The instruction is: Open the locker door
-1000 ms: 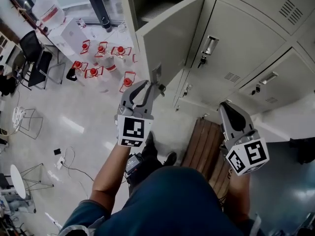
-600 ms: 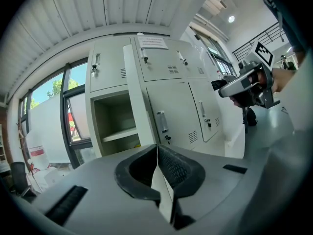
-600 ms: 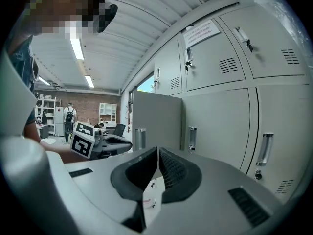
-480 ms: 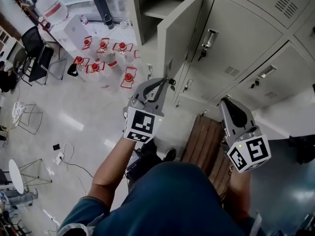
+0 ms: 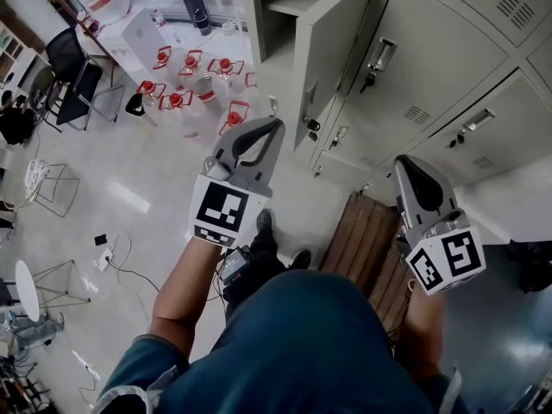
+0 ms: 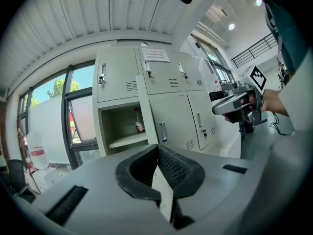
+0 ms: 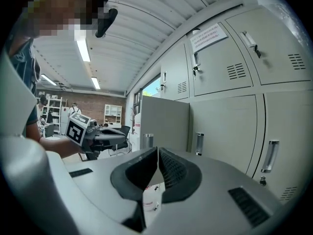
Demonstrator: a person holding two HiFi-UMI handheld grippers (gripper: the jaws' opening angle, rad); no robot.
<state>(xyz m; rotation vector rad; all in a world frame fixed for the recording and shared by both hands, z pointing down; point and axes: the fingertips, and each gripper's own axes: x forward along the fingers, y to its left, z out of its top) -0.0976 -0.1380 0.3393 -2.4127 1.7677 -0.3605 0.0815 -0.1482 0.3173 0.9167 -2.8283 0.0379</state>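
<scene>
Here the left gripper and right gripper are both pressed together, empty; the locker door stands open; the paper notice has print too small to read.

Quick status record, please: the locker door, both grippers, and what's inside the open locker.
locker door: open, swung out from its compartment
left gripper: fingers together, nothing between them, apart from the door
right gripper: fingers together, empty, above the wooden bench
inside compartment: a bottle with red on it, standing on the shelf
</scene>
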